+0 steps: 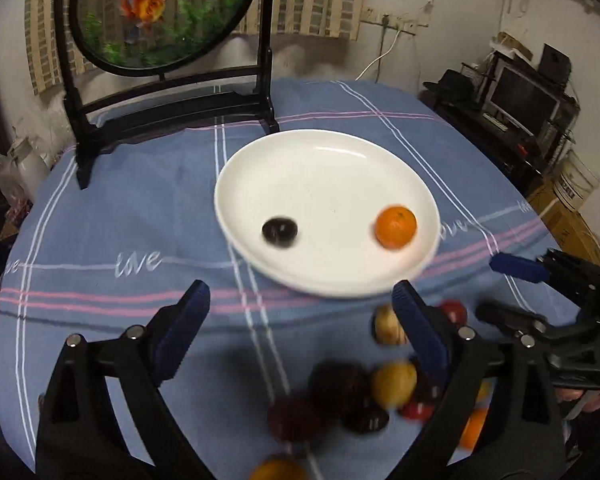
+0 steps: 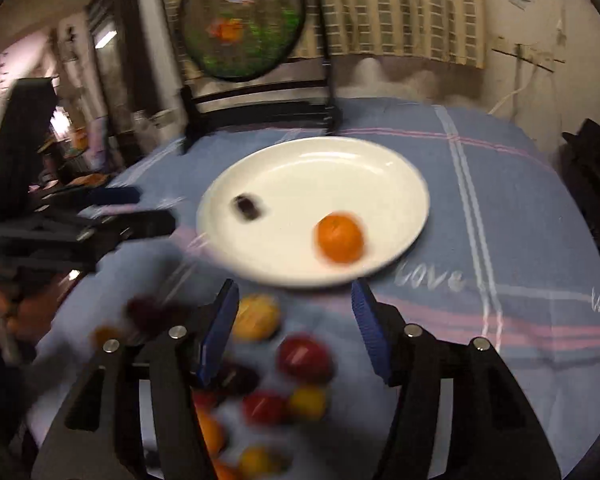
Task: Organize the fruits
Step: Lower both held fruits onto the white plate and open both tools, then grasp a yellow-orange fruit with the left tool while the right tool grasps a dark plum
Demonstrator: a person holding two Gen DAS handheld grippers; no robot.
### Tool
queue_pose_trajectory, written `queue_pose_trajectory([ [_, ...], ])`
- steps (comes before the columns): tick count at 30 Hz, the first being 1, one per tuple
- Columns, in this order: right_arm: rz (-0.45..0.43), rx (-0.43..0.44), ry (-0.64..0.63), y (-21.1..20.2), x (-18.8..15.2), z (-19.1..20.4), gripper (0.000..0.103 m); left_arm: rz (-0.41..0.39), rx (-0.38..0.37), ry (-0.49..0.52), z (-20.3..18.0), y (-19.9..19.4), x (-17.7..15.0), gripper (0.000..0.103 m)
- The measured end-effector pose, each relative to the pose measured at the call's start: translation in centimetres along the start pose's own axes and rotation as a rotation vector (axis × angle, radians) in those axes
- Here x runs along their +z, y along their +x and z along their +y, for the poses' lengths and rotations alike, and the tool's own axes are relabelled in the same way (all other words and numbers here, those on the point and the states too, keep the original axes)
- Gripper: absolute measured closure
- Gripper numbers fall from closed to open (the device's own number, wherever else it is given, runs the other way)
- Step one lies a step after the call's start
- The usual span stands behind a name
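The tabletop (image 1: 100, 220) wears a blue striped cloth; at its far edge stands a round goldfish screen (image 1: 160, 12) in a black frame; a white plate (image 1: 328, 168) sits mid-table, holding an orange (image 1: 395, 227) and a dark fruit (image 1: 280, 231), well apart; a blurred fruit pile (image 2: 284, 380) lies nearer, below both grippers; left gripper (image 1: 300, 312) and right gripper (image 2: 294, 320) have fingers spread apart, holding nothing.

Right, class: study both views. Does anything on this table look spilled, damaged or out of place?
Nothing looks spilled or damaged. The white plate holds only an orange and a dark fruit; the remaining fruits lie loose on the cloth before it. Blur hides finer detail.
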State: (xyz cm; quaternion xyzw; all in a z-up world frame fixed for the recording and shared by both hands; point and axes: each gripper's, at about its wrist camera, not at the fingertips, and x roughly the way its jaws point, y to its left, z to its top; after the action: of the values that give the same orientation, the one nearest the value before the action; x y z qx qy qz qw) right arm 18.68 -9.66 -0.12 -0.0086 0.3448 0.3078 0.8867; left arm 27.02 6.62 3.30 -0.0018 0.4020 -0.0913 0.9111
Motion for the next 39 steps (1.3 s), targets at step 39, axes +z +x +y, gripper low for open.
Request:
queue_pose_trajectory([
  [39,0.032,0.126,0.037,-1.2,-8.3,5.7,0.072,0.027,-0.121,0.047,2.2,-3.2,-12.9,0.029],
])
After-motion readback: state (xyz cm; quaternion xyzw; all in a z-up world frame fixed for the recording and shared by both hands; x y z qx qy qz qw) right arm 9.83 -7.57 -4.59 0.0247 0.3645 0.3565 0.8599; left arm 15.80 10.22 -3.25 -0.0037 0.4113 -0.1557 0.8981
